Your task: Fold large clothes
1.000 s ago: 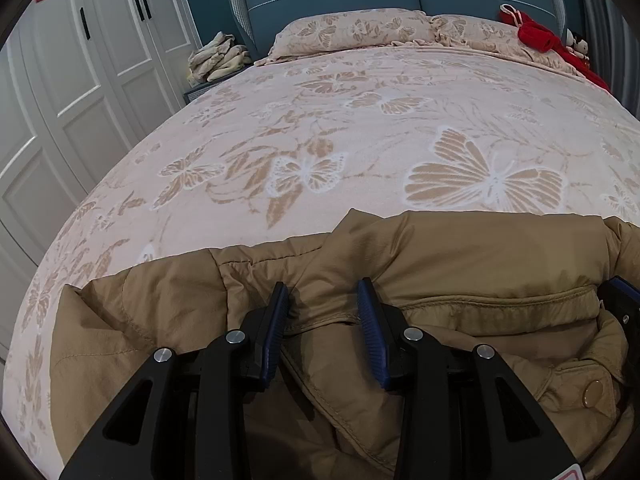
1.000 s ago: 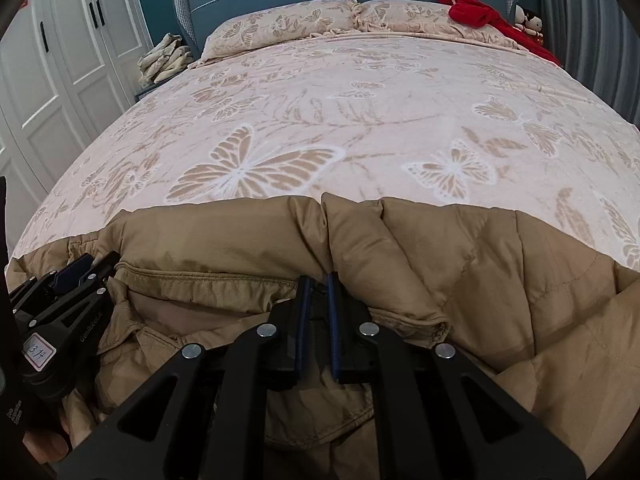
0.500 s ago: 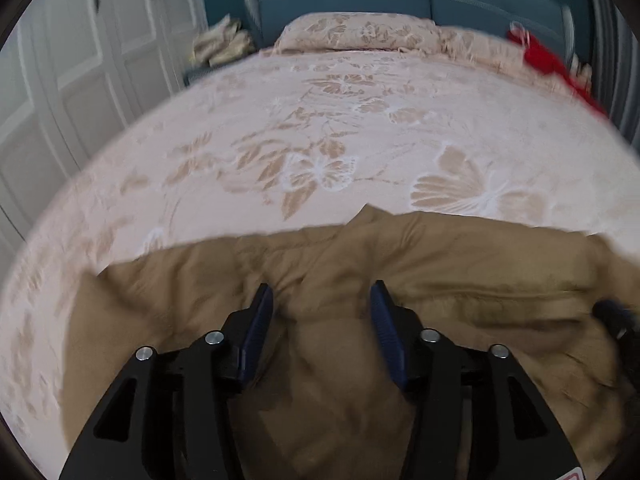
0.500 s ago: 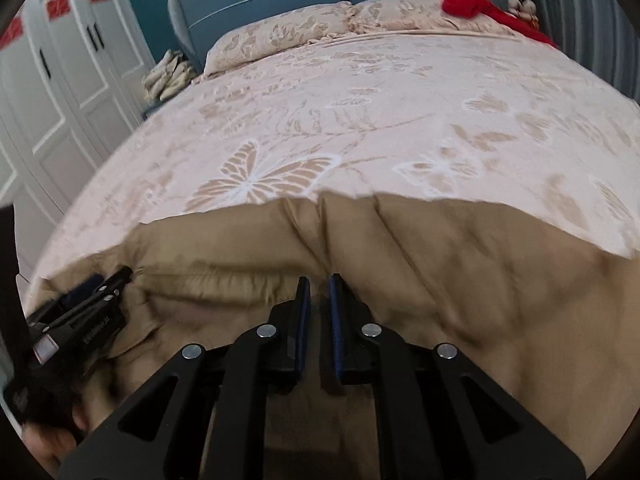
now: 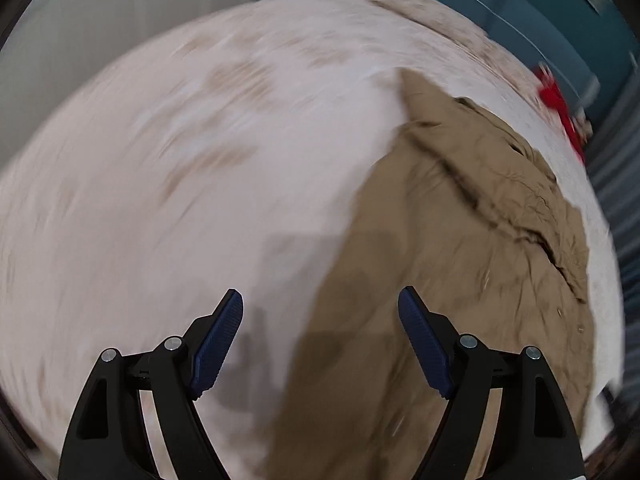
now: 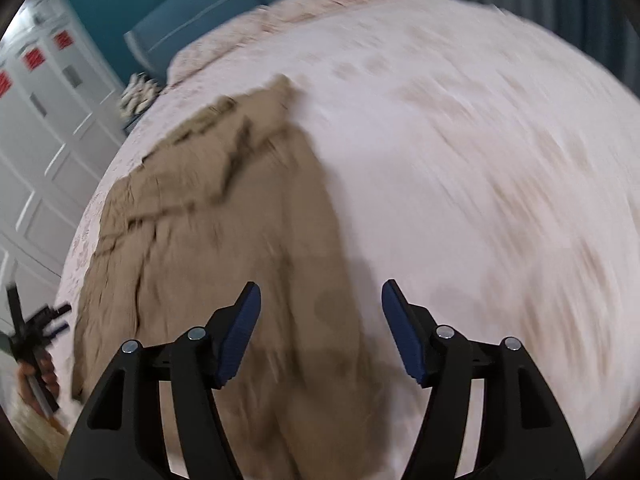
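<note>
On the bed (image 5: 200, 160), toward its foot edge, the tan coat (image 5: 460, 240) lies as 1 long narrow band, so a lengthwise fold looks done; the crosswise folds appear left. Both grippers have just been opening and have let it go: the left gripper (image 5: 320, 332) and right gripper (image 6: 320, 320) each stand with jaws wide, nothing between the pads. The coat looks padded and bulky, rumpled with deep creases at its far end, smoother near the grippers, though blur hides detail
</note>
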`<state>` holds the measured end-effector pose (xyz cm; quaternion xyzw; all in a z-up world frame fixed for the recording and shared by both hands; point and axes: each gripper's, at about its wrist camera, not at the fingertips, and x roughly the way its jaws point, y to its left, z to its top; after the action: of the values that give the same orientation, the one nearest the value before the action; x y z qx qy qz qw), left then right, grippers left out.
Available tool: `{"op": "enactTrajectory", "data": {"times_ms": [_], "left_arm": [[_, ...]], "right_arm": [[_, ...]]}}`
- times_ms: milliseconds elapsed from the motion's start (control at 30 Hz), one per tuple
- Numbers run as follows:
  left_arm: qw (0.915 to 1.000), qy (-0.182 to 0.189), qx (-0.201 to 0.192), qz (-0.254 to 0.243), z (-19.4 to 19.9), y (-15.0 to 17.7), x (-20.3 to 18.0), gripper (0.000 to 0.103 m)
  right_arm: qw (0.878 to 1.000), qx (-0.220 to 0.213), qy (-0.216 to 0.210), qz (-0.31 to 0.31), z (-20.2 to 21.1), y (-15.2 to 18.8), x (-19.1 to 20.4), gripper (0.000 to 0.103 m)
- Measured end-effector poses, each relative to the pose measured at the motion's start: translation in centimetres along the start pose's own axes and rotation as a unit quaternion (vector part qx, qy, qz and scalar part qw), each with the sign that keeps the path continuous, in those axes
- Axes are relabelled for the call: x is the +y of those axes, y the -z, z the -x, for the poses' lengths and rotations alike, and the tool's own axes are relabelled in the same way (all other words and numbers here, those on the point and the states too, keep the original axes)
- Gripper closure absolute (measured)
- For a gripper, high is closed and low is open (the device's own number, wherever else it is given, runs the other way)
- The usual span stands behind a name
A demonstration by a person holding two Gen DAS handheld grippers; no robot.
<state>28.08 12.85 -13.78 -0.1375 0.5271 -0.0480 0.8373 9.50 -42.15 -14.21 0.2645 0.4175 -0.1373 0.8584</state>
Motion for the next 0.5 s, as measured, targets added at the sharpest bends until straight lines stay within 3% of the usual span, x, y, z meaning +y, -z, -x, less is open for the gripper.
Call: {"op": "enactTrajectory", "data": {"times_ms": [67,233,400,467,500], "left_arm": [[0.9990,0.015,0.009,0.040,0.9,1.6,2.8,0.026],[0.9892,0.088,0.037,0.111,0.9,4.0,4.5,0.026],[0.9963,0.059,0.039,0.048,-0.1,4.6,2.1,0.026],[0.9973,0.050,0.044,0.032,-0.3,4.8,1.4,0.032],[0.9972,0.048,0.050,0.026,-0.4,4.7,1.1,0.047]], "right_arm": [[0.999,0.008,-0.014,-0.029,1.4,2.7,-1.4,0.041],[0.996,0.024,-0.055,-0.069,1.0,6.8,-1.6,0.041],[0.996,0.025,-0.051,-0.072,-0.5,8.1,0.0,0.040],[0.997,0.019,-0.037,-0.069,-0.8,7.9,0.8,0.040],[0.997,0.017,-0.037,-0.069,-0.8,7.9,1.0,0.046]]}}
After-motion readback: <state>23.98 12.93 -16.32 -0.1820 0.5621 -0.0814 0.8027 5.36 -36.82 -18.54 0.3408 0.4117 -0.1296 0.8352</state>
